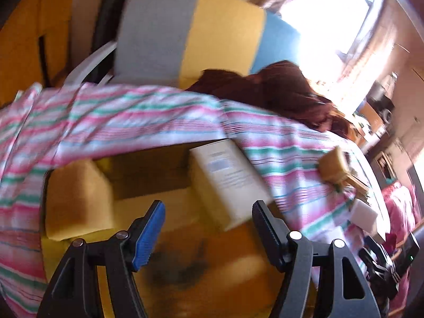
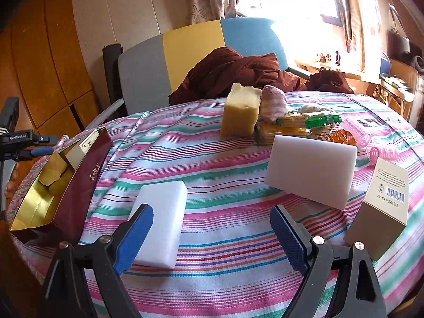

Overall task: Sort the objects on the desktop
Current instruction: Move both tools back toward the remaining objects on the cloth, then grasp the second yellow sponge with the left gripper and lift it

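Right gripper [image 2: 209, 235], jaws spread and empty, faces white foam block [image 2: 159, 222]: seemingly light, soft, compressible; best pinched across its long sides.

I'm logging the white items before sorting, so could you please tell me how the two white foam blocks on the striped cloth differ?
The near white block lies flat on the striped cloth; the far white block is tilted, with one edge raised. The near block looks thicker and narrower; the far block shows a broader, slab-like face. The near block sits just ahead of the right gripper; the far block sits nearer the snack packets. Both are plain white, rectangular and ungripped.
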Demonstrator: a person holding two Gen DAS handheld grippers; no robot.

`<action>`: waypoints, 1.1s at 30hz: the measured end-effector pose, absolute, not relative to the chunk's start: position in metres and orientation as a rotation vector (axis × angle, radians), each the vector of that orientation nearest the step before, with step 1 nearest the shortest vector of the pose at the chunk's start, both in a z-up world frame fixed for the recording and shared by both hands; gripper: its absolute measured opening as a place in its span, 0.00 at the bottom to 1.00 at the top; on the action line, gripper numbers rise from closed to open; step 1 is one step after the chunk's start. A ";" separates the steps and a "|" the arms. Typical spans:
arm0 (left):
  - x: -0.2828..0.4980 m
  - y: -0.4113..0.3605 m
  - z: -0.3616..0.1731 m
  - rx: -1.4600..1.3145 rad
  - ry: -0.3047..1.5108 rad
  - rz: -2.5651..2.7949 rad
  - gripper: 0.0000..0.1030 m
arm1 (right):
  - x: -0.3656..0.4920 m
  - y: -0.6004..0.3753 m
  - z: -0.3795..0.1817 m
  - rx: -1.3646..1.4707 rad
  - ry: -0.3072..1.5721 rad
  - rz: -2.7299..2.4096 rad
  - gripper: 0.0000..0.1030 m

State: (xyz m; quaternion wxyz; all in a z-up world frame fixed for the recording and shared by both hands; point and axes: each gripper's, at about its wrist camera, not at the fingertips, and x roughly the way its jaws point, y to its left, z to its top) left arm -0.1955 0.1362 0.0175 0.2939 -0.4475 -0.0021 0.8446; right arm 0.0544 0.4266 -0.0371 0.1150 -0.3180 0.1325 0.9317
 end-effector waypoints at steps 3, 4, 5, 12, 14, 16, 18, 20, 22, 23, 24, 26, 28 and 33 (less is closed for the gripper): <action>-0.173 0.187 0.039 -1.094 0.069 2.168 0.68 | 0.056 0.428 -0.040 -0.934 0.388 2.744 0.88; -0.170 0.205 0.040 -1.088 0.077 2.136 0.68 | 0.057 0.428 -0.041 -0.935 0.378 2.751 0.88; -0.167 0.223 0.042 -1.082 0.085 2.104 0.68 | 0.059 0.428 -0.042 -0.935 0.366 2.757 0.88; -0.156 0.357 0.028 -1.073 0.246 1.986 0.80 | 0.067 0.433 -0.053 -0.922 0.362 2.790 0.89; -0.150 0.391 0.021 -1.071 0.325 1.962 0.80 | 0.067 0.436 -0.055 -0.910 0.370 2.798 0.89; -0.147 0.420 0.013 -1.059 0.395 1.965 0.80 | 0.067 0.438 -0.057 -0.896 0.379 2.811 0.90; -0.147 0.444 0.004 -1.063 0.444 1.961 0.80 | 0.066 0.439 -0.060 -0.891 0.388 2.824 0.91; -0.150 0.463 -0.004 -1.062 0.487 1.980 0.80 | 0.064 0.441 -0.064 -0.889 0.394 2.833 0.91; -0.154 0.478 -0.009 -1.054 0.519 2.000 0.80 | 0.062 0.442 -0.067 -0.892 0.399 2.839 0.91; -0.156 0.485 -0.012 -1.052 0.533 2.011 0.81 | 0.061 0.442 -0.067 -0.894 0.406 2.841 0.91; -0.158 0.489 -0.014 -1.052 0.541 2.023 0.81 | 0.061 0.443 -0.068 -0.895 0.412 2.844 0.91; -0.163 0.496 -0.018 -1.059 0.537 2.037 0.82 | 0.059 0.444 -0.070 -0.898 0.426 2.848 0.91; -0.164 0.501 -0.019 -1.054 0.522 2.031 0.90 | 0.058 0.446 -0.072 -0.901 0.439 2.853 0.91; -0.159 0.518 -0.027 -1.039 0.576 2.010 0.92 | 0.055 0.449 -0.076 -0.909 0.474 2.864 0.92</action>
